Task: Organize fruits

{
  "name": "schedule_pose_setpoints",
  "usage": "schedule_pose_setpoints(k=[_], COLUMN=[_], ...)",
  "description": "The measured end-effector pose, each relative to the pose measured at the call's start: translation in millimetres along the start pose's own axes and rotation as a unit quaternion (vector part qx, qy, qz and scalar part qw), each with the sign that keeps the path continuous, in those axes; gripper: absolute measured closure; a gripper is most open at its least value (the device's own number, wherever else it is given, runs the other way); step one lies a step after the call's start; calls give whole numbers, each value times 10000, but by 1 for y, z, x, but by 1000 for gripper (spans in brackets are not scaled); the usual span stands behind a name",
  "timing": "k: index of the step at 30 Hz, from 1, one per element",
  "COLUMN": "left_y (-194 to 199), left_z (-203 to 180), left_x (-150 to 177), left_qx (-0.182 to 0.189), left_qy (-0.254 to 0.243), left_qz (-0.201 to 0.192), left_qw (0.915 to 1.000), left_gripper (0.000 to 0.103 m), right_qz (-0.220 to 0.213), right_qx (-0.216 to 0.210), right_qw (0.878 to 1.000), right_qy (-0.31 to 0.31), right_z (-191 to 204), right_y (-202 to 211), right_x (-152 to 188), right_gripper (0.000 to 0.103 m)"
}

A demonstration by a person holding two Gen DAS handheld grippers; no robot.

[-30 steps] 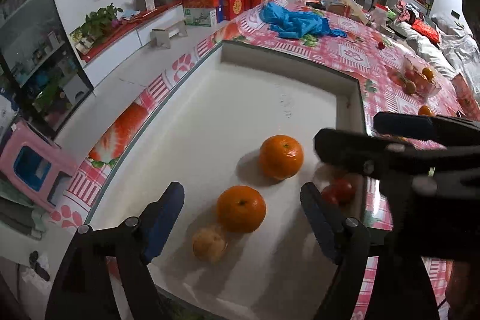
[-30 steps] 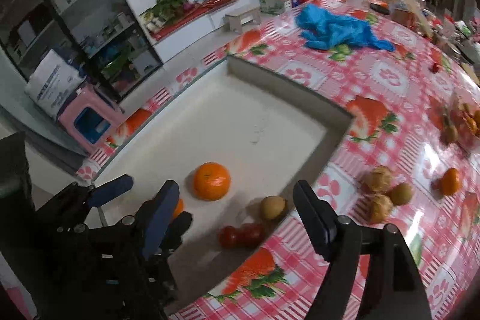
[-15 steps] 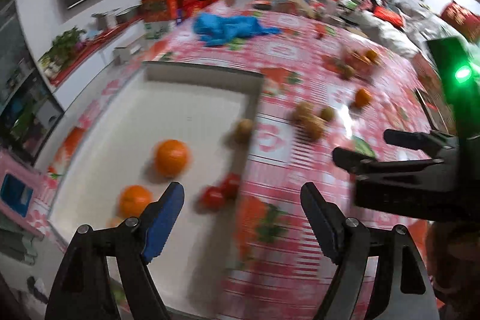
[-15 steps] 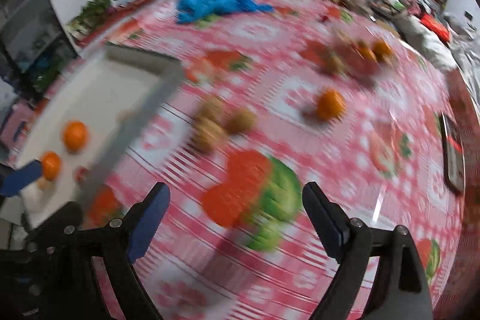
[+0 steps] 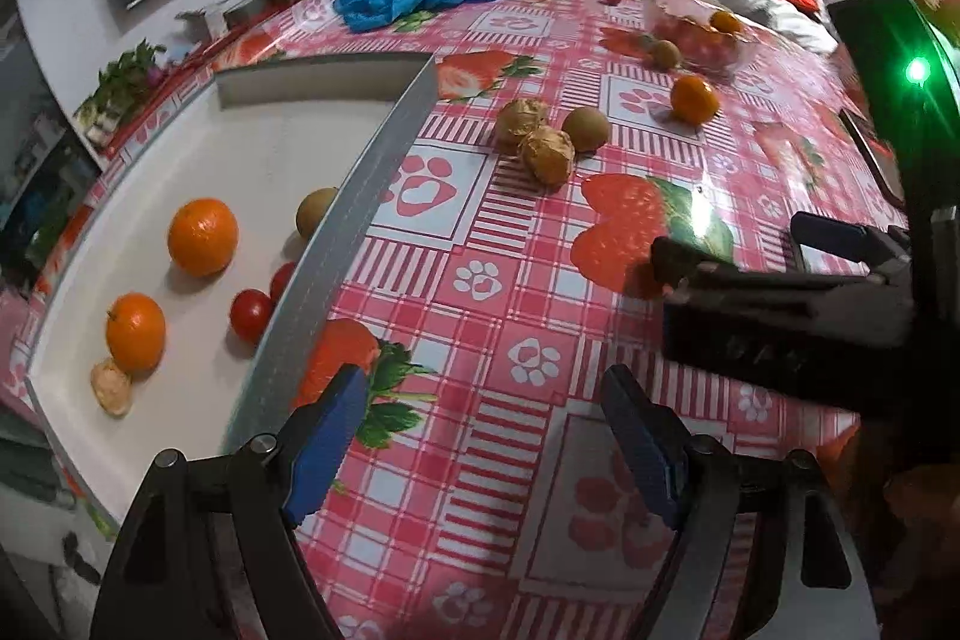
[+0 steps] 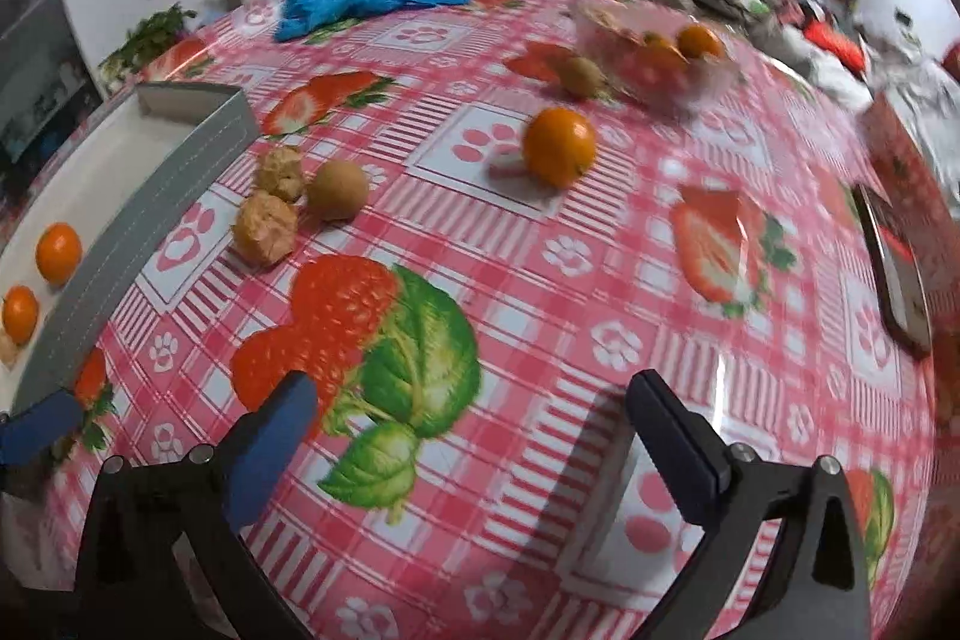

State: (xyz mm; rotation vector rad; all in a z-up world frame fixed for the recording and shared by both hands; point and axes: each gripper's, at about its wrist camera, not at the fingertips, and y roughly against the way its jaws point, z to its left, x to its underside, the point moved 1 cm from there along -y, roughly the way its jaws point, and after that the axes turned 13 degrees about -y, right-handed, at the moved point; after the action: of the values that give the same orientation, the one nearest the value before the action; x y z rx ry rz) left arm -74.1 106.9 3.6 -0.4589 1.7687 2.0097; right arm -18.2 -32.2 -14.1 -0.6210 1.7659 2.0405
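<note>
Both your grippers hang empty over the strawberry-print tabletop (image 6: pixel 600 280): the left gripper (image 5: pixel 480 436) has its jaws wide, and the right gripper (image 6: pixel 474 436) has its jaws opening with nothing between them. Two oranges (image 5: pixel 202 236), two tomatoes (image 5: pixel 251 314) and a kiwi (image 5: pixel 316 218) already lie in the white tray (image 5: pixel 372 148). Loose on the cloth wait a lone orange (image 6: pixel 559 147), a kiwi (image 6: pixel 338 189) and two wrinkled brown fruits (image 6: pixel 264 229), perhaps walnuts; the blur leaves that unsure. Those three sit touching, so jaws closing on one may nudge its neighbours away. Round fruit pinched off-centre could squirt free and roll on the slick cloth.
</note>
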Motion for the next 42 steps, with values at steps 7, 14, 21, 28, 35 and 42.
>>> schedule_pose_setpoints(k=[7, 14, 21, 28, 35, 42], left_y=[-9, -15, -16, -15, -15, -15], left_z=[-9, -8, -8, -8, -9, -9], left_x=[-2, -3, 1, 2, 2, 2], left_qx=[-122, -87, 11, 83, 100, 91], left_qy=[-40, 114, 209, 191, 146, 145], left_qz=[-107, -148, -302, -401, -429, -425], left_qw=[9999, 9998, 9993, 9990, 9989, 9990], left_gripper=[21, 1, 1, 1, 1, 1], right_qz=[-143, -142, -142, -143, -143, -143], right_qx=[-78, -73, -74, -74, -73, -72], right_qw=[9999, 9999, 9999, 9999, 9999, 9999], right_qy=[57, 62, 60, 61, 61, 61], right_z=[6, 6, 6, 7, 7, 7], right_y=[-1, -1, -1, -2, -1, -1], right_x=[0, 1, 1, 1, 1, 1], right_gripper=[0, 0, 0, 0, 0, 0])
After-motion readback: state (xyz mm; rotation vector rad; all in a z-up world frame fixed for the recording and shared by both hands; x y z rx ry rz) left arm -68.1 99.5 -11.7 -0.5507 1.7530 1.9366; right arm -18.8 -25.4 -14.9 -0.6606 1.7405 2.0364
